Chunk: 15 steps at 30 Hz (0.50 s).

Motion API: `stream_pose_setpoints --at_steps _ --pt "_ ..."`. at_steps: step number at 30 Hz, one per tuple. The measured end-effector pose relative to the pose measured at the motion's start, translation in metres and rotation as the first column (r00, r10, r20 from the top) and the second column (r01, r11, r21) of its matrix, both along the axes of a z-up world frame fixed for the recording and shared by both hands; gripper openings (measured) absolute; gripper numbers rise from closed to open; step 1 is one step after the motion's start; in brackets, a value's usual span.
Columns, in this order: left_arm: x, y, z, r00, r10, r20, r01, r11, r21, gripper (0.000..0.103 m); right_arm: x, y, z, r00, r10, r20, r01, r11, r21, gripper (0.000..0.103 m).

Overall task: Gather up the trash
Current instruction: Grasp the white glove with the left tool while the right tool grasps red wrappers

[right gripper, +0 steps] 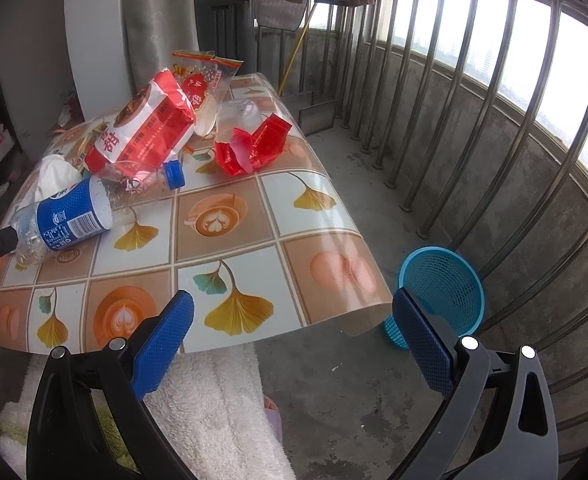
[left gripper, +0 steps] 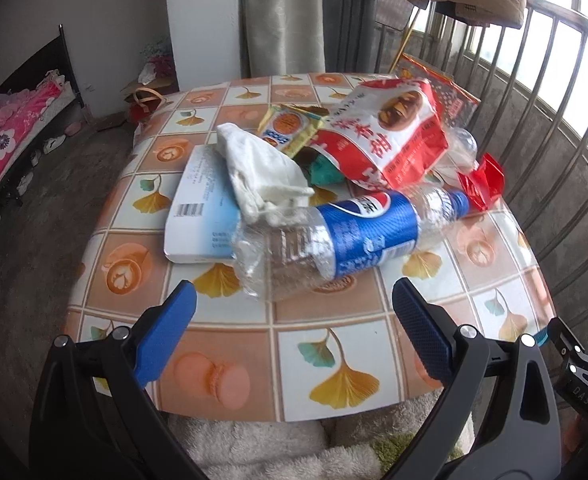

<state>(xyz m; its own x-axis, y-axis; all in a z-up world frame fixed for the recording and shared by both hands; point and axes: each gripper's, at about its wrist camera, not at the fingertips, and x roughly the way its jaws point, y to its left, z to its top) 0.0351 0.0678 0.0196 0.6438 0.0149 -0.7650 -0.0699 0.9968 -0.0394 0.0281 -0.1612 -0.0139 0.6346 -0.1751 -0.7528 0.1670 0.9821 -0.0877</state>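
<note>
Two grippers are available to me, and both stand with their jaws spread wide and nothing between them. The left gripper (left gripper: 294, 312) hovers just short of the crushed Pepsi bottle (left gripper: 345, 236), which lies on its side at the near edge of the trash pile on the table (left gripper: 254, 344); its blue cap (right gripper: 174, 174) points away toward the red-and-white snack bag (left gripper: 389, 136). A crumpled tissue (left gripper: 262, 168) rests against the bottle's base end and partly over a pale blue box (left gripper: 202, 216). Red wrappers (right gripper: 254, 146) and a clear cup (right gripper: 240, 114) lie farther back, near the railing side. The right gripper (right gripper: 294, 320) is held at the table's near corner, over bare tablecloth, with the blue mesh bin (right gripper: 443, 284) on the floor just beyond its right finger. I judge the step in hand to be the first pick, and the bottle is the nearest candidate. To do it well, I would advance the left gripper level with the table, centre the jaws across the labelled midsection where the wall is least collapsed, and close gently, since thin crushed plastic may buckle or slip. I would keep the fingers clear of the tissue so it is not dragged along. The bin sits on the right side, so a carry across or a handover may be required.
</note>
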Motion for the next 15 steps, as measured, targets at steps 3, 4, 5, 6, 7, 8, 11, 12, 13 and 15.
stream_pose_setpoints --at_steps 3,4,5,6,7,8,11,12,13,15 --pt "0.012 0.021 0.006 0.999 -0.002 0.038 0.003 1.000 -0.019 0.094 0.014 0.006 0.001 1.000 0.029 -0.008 -0.029 0.999 0.029 0.097" --pt "0.017 0.031 0.008 0.998 -0.008 0.062 0.010 0.999 -0.036 0.094 0.019 0.008 0.002 0.999 0.037 -0.008 -0.037 0.999 0.033 0.097" --pt "0.022 0.039 0.011 0.996 -0.022 0.091 0.027 0.998 -0.061 0.094 0.025 0.009 0.003 0.999 0.042 -0.005 -0.042 0.998 0.036 0.097" --pt "0.025 0.047 0.015 0.991 -0.042 0.126 0.054 0.994 -0.098 0.094 0.030 0.009 0.005 0.999 0.043 0.001 -0.043 0.998 0.040 0.097" --pt "0.030 0.055 0.018 0.985 -0.063 0.159 0.086 0.986 -0.142 0.094 0.035 0.008 0.007 0.999 0.043 0.008 -0.043 0.998 0.044 0.097" --pt "0.036 0.062 0.020 0.981 -0.072 0.180 0.105 0.979 -0.176 0.094 0.041 0.007 0.009 0.999 0.041 0.016 -0.042 0.998 0.047 0.097" --pt "0.063 0.071 0.024 0.985 -0.060 0.163 0.087 0.983 -0.161 0.094 0.061 -0.003 0.013 0.999 0.024 0.042 -0.027 0.997 0.068 0.097" --pt "0.073 0.072 0.025 0.987 -0.053 0.152 0.077 0.985 -0.154 0.094 0.068 -0.007 0.015 0.999 0.018 0.051 -0.022 0.996 0.084 0.097" --pt "0.081 0.074 0.025 0.987 -0.055 0.150 0.080 0.983 -0.163 0.094 0.076 -0.013 0.016 0.998 0.008 0.056 -0.014 0.994 0.106 0.097" --pt "0.098 0.076 0.024 0.988 -0.059 0.141 0.084 0.980 -0.178 0.094 0.091 -0.027 0.017 0.998 -0.012 0.066 0.000 0.985 0.171 0.097"
